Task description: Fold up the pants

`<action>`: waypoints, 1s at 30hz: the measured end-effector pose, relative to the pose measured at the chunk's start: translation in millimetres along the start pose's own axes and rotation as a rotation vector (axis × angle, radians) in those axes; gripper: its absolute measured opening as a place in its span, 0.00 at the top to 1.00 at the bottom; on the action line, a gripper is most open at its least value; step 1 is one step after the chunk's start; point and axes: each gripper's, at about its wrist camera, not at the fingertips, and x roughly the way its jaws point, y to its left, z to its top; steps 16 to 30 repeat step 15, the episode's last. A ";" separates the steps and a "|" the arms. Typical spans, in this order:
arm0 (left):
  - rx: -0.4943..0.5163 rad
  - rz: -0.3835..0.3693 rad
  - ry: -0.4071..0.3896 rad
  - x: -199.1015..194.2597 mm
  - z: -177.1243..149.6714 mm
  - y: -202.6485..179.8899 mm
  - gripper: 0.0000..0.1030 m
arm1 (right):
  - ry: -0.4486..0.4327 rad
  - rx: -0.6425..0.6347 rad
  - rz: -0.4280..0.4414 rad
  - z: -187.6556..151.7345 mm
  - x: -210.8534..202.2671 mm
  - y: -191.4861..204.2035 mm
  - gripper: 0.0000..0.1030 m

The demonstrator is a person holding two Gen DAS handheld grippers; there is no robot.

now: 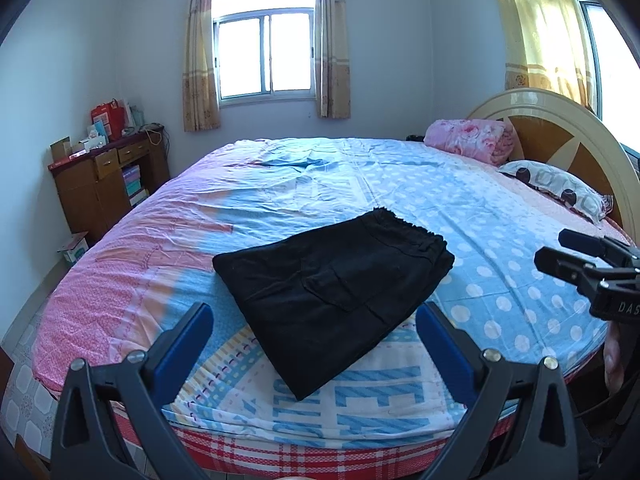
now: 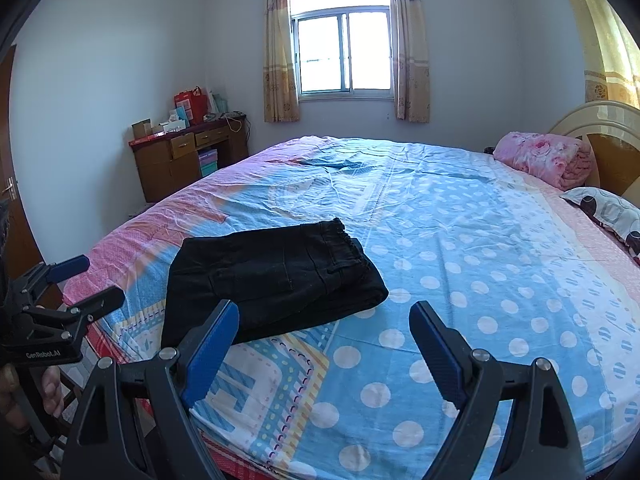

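bed (image 1: pixel 400 184) patterned sheet | pink quilt (image 1: pixel 470 138), pillow (image 1: pixel 556 188) by headboard (image 1: pixel 568 136) | cabinet (image 2: pixel 176 164) below window (image 2: pixel 344 54)

Daylit room, window (image 1: pixel 264 54) glare – sharp, fisheye-bent edges

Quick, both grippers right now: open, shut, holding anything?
Left gripper: open, holding nothing; folded pants lie on the bed beyond it.
Right gripper: open, holding nothing.
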 end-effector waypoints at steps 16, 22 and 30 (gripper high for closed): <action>0.016 -0.001 -0.024 -2.8 -1.8 1.0 0.00 | 0.019 -0.022 0.012 -5.0 -0.4 8.2 0.15; 0.016 -0.001 -0.024 -2.8 -1.8 1.0 0.00 | 0.019 -0.022 0.012 -5.0 -0.4 8.2 0.15; 0.016 -0.001 -0.024 -2.8 -1.8 1.0 0.00 | 0.019 -0.022 0.012 -5.0 -0.4 8.2 0.15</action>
